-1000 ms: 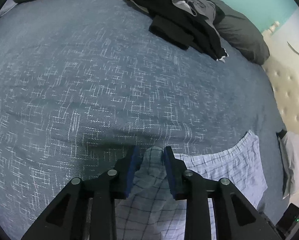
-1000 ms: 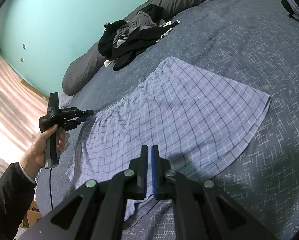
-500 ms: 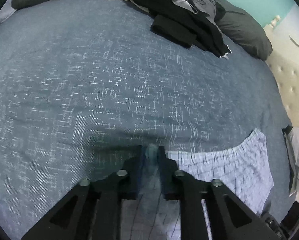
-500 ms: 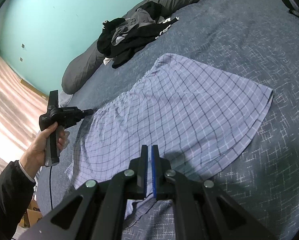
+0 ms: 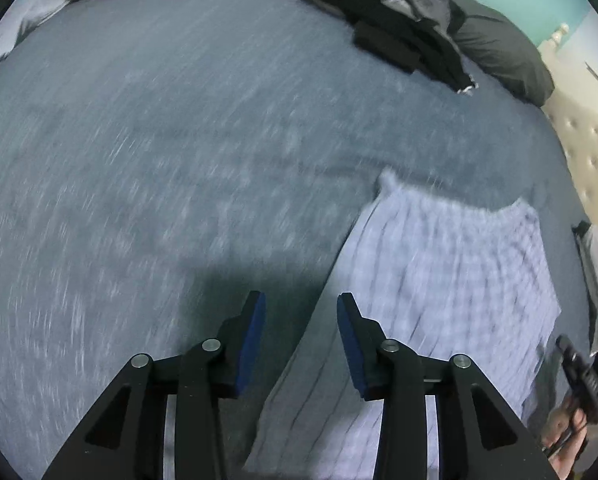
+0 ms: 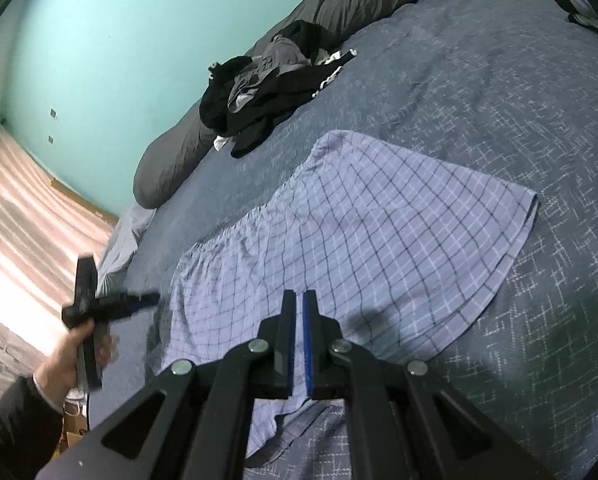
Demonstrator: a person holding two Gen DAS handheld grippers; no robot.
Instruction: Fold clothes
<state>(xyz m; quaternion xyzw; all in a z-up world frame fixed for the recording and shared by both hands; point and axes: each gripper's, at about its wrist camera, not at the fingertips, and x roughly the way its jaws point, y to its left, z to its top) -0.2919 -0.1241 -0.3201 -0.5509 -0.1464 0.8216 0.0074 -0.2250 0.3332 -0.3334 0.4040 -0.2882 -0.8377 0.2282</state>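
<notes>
Pale blue checked shorts (image 6: 379, 236) lie spread flat on the blue-grey bedspread (image 6: 499, 80). In the left wrist view the shorts (image 5: 451, 272) are blurred and lie to the right of my left gripper (image 5: 301, 304). That gripper is open with only bedspread between its fingers. The right wrist view shows the left gripper (image 6: 151, 299), held by a hand (image 6: 71, 356), just off the waistband end of the shorts. My right gripper (image 6: 299, 300) is shut and hovers over the near hem. No cloth shows between its pads.
A heap of dark clothes (image 6: 267, 80) lies at the far side against grey pillows (image 6: 171, 168). In the left wrist view that heap (image 5: 411, 40) is at the top, and a cream tufted headboard (image 5: 591, 152) stands at the right. A teal wall (image 6: 99, 40) lies beyond.
My left gripper has let go of the waistband corner, opened, and drawn back to the left off the shorts. The right gripper has stayed shut in place.
</notes>
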